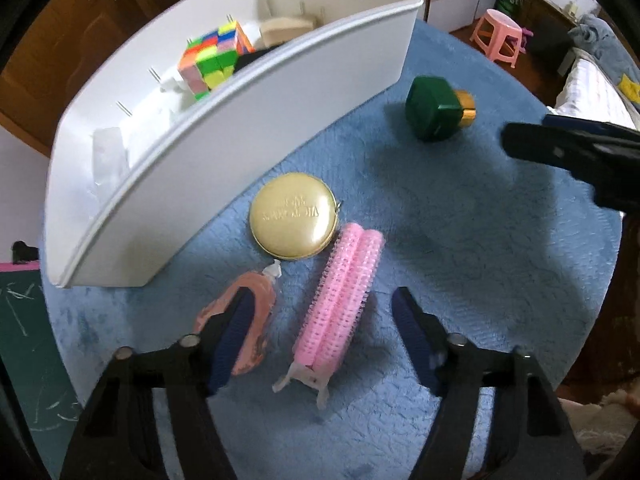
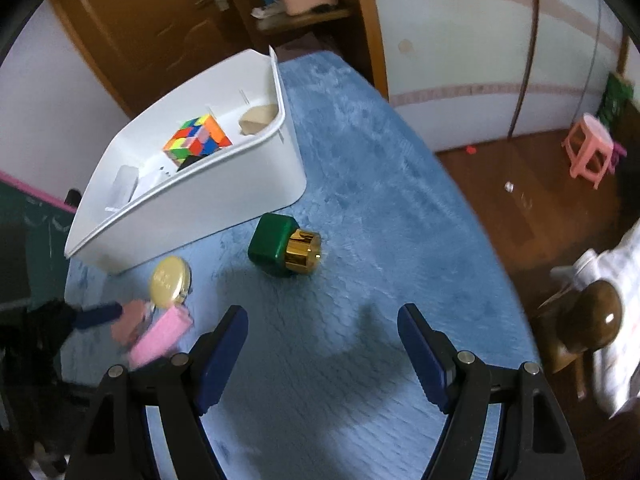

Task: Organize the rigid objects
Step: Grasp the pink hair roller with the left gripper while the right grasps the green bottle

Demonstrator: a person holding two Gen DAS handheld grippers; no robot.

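My left gripper [image 1: 324,340] points down at the blue fleece tabletop [image 1: 480,260], jaws open. A pink double hair roller [image 1: 340,300] lies between them, untouched. The left finger covers part of an orange sachet [image 1: 256,304]. A round gold tin [image 1: 294,216] lies just beyond, beside the white bin [image 1: 240,140], which holds a colourful cube [image 1: 212,60]. A green bottle with a gold cap [image 1: 432,114] lies on its side farther right. My right gripper [image 2: 324,356] hovers open and empty, short of that bottle [image 2: 276,250]. The bin [image 2: 200,196] and tin [image 2: 170,280] lie to the left.
The bin also holds a beige piece [image 1: 286,26] and clear items. A pink stool [image 2: 590,150] stands on the wooden floor past the table's right edge. A dark wooden post [image 2: 592,320] rises at near right. A green chalkboard [image 1: 20,340] stands left of the table.
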